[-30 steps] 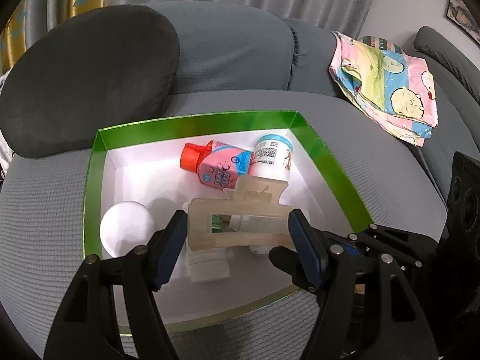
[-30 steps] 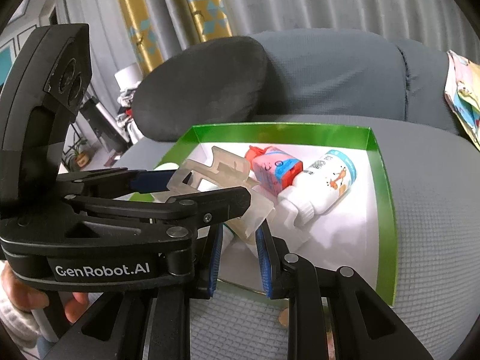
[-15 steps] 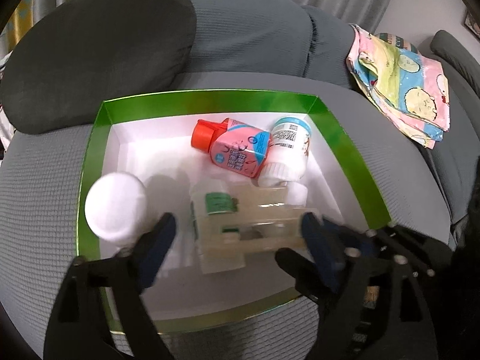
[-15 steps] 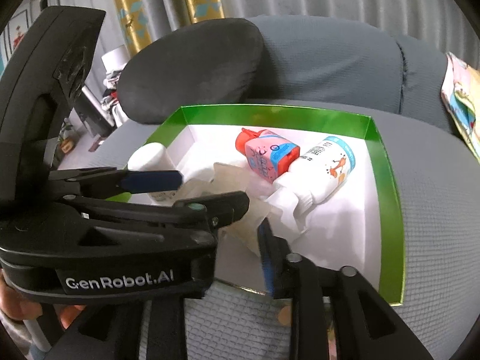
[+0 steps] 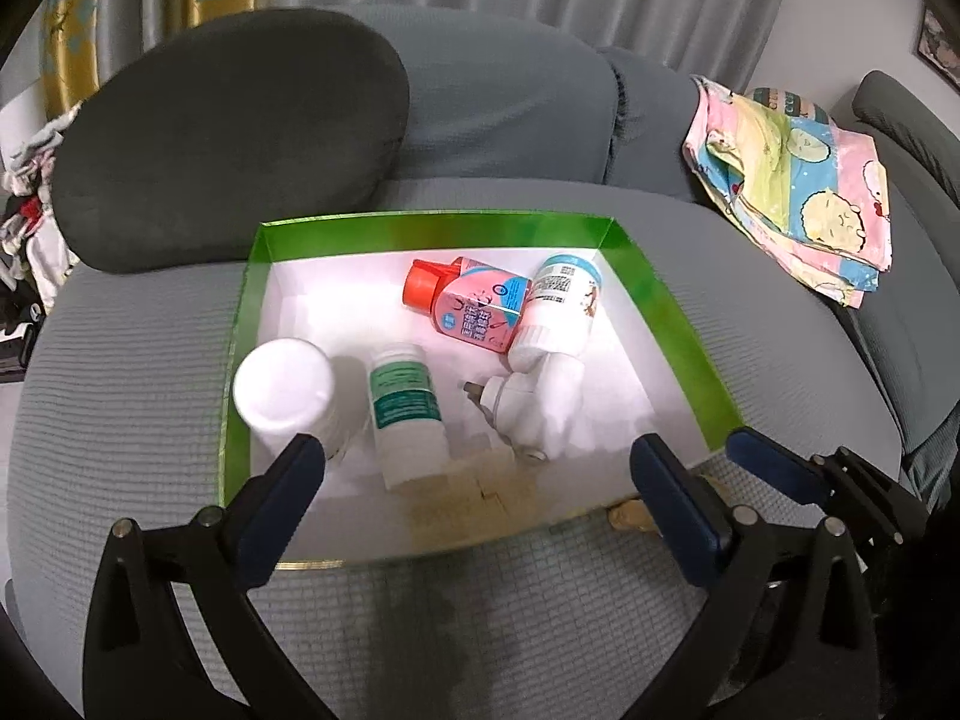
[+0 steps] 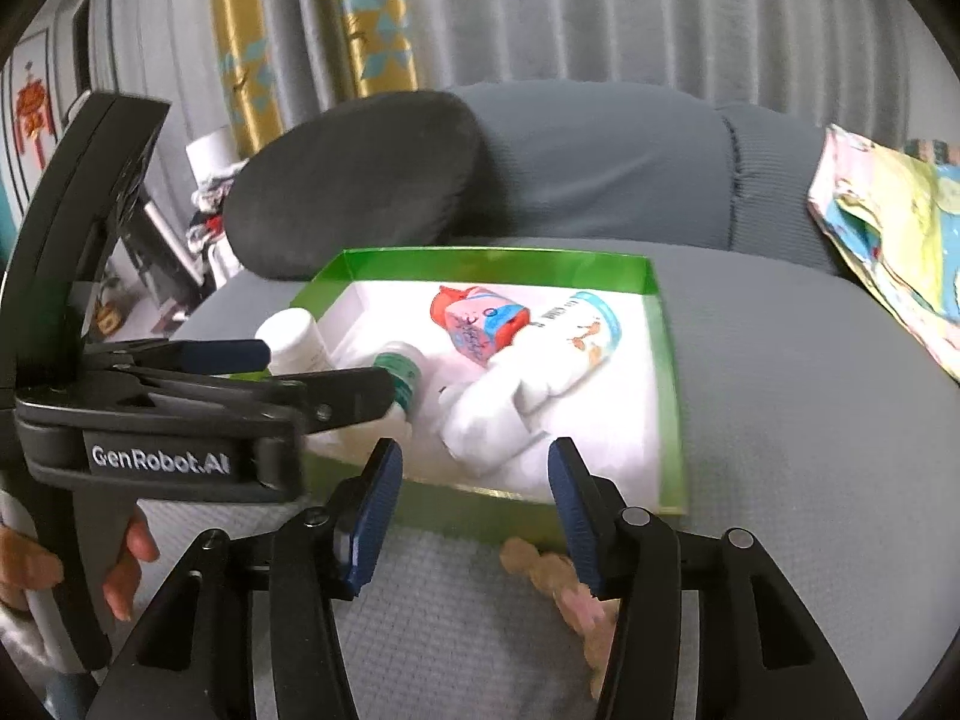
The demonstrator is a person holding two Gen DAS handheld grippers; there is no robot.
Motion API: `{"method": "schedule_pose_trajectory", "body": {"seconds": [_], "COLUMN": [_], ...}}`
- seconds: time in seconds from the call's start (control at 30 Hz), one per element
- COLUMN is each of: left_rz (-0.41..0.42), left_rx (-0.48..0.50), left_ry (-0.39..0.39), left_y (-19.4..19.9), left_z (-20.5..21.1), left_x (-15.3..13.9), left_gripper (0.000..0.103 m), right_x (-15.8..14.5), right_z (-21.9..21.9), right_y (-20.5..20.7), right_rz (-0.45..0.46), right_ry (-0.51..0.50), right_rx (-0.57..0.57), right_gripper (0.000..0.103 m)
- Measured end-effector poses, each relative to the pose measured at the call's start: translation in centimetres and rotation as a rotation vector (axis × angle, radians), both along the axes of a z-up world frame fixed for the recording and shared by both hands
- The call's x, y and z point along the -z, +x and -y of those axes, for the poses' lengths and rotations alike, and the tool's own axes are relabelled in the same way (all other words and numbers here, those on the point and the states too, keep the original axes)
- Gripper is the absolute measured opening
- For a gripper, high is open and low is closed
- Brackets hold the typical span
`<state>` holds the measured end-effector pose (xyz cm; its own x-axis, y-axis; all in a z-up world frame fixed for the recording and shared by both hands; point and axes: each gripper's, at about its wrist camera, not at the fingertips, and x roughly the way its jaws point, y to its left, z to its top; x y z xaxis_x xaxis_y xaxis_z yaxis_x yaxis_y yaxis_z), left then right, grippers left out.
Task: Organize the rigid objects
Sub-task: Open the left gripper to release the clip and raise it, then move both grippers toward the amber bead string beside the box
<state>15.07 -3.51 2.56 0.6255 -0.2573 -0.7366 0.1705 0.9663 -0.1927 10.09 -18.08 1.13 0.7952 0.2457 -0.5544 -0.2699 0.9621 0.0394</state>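
Observation:
A green-rimmed white box (image 5: 666,324) sits on the grey sofa seat. It holds a pink bottle with a red cap (image 5: 474,300), a white bottle with a blue top (image 5: 561,306), a green-labelled white bottle (image 5: 405,414), an upright white jar (image 5: 285,390), a white plug-like piece (image 5: 528,402) and a translucent beige hair clip (image 5: 474,495) at the near edge. My left gripper (image 5: 477,498) is open above the near edge, empty. My right gripper (image 6: 471,510) is open at the box's near rim (image 6: 480,489), over a peach object (image 6: 558,582) on the seat.
A dark cushion (image 5: 228,132) leans on the sofa back behind the box. A folded cartoon-print cloth (image 5: 792,180) lies at the right. Curtains hang behind the sofa. A hand (image 6: 66,570) holds the left gripper's handle.
My left gripper opened and let the hair clip drop into the box, then drew back and up. My right gripper opened from nearly shut.

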Motion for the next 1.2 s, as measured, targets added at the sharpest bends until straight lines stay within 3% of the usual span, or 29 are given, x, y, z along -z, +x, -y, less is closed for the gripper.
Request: {"method": "schedule_pose_trajectory", "body": {"seconds": [0.5,0.63,0.93,1.2], "left_rz": [0.076,0.08,0.059,-0.014], "left_rx": [-0.01,-0.012,0.003,0.033], "left_ry": [0.072,0.082,0.083,0.066], "left_y": [-6.7,-8.1,-9.9,-10.1], "left_z": [0.9,1.3,2.7,4.4], "left_x": [-2.0,-1.9,-1.4,0.7], "left_gripper": [0.102,0.102,0.102,0.102], "right_x": [-0.3,0.1,1.0,2.3], "right_z": [3.1,4.0,5.6,7.3], "right_y": [-6.4,-7.6,-9.9,-10.9], "right_rz": [0.001,-0.014,-0.041,-0.073], "right_ry": [0.026,0.032,0.024,0.029], "right_rx": [0.061,0.085,0.11,0.136], "right_gripper": [0.055,0.064,0.065,0.065]}}
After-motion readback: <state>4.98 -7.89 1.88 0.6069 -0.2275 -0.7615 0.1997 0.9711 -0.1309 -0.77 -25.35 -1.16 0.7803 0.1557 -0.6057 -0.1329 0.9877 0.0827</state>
